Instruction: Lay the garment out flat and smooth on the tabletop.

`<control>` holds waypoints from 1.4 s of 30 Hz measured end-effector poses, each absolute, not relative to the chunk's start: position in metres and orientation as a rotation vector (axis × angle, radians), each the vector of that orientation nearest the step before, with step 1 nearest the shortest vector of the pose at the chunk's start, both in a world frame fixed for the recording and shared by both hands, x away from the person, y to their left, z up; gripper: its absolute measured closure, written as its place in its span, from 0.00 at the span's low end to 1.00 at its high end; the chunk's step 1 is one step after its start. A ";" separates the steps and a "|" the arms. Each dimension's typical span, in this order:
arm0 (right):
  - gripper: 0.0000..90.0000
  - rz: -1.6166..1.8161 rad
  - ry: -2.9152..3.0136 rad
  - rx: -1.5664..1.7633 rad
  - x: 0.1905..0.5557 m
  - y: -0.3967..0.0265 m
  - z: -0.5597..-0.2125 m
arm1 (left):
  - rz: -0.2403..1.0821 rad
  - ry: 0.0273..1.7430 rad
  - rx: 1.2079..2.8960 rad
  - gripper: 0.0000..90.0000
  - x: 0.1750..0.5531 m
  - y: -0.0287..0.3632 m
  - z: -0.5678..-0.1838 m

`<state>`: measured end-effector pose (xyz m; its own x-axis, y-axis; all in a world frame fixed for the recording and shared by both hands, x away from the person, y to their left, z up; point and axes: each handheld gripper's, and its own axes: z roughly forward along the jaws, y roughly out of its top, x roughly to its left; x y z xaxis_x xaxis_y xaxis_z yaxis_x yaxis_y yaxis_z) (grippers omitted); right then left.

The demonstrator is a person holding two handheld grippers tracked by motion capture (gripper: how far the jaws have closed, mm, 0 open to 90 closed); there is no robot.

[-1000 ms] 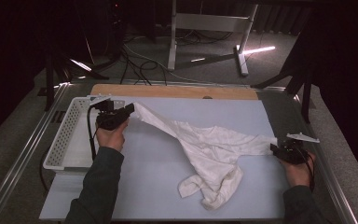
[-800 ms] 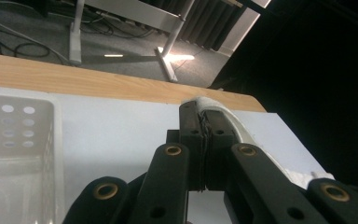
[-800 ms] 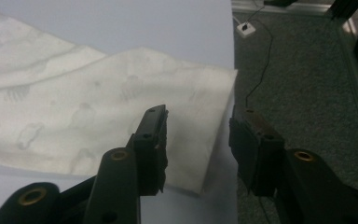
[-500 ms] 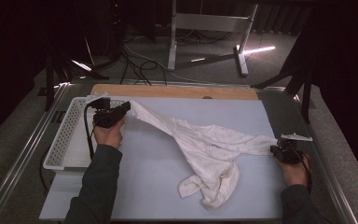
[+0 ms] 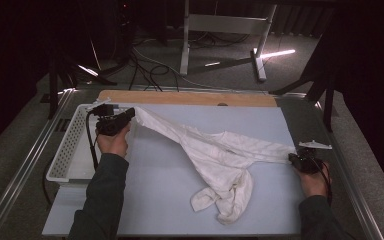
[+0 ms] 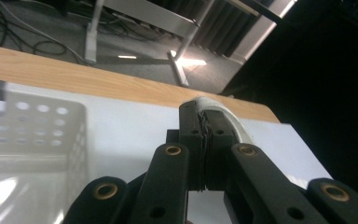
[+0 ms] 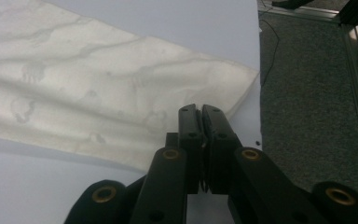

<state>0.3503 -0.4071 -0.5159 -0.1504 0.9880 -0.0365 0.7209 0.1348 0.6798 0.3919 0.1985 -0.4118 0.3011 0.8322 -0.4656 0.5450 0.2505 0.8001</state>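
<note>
The right tool (image 7: 201,112) closes its jaws within this last second, and they now pinch the near edge of the white garment (image 5: 220,155) at its right sleeve end, cloth caught between the pads. In the high view that right tool (image 5: 300,161) edges a touch inward along the counter (image 5: 170,200) toward the sleeve tip. The cloth's right end looks drawn a little tauter and narrower at the grip.

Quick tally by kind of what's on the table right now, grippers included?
White garment: 1
White perforated basket: 1
Hand-held grippers: 2, left hand-held gripper and right hand-held gripper
Total: 4
</note>
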 end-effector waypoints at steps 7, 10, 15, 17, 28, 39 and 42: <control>0.97 0.666 1.887 1.629 0.353 -0.416 -0.512 | 0.301 1.349 1.449 0.99 0.392 0.189 -0.414; 0.97 0.655 1.860 1.651 0.351 -0.424 -0.511 | 0.297 1.354 1.454 0.99 0.393 0.189 -0.415; 0.96 0.666 1.888 1.635 0.347 -0.421 -0.512 | 0.294 1.383 1.447 0.99 0.393 0.194 -0.417; 0.96 0.682 1.889 1.631 0.347 -0.420 -0.512 | 0.300 1.395 1.447 0.99 0.392 0.197 -0.417; 0.39 0.748 1.850 1.617 0.345 -0.415 -0.503 | 0.338 1.452 1.395 0.57 0.385 0.209 -0.413; 0.28 0.889 1.877 1.572 0.334 -0.390 -0.487 | 0.355 1.359 1.413 0.25 0.368 0.187 -0.403; 0.28 0.917 1.903 1.531 0.329 -0.378 -0.486 | 0.352 1.304 1.457 0.23 0.362 0.173 -0.404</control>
<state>0.3292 -0.3781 -0.4857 -0.2208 0.9752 0.0136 0.6183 0.1292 0.7752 0.3619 0.1728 -0.4042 0.3514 0.8380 -0.4175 0.5135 0.2004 0.8344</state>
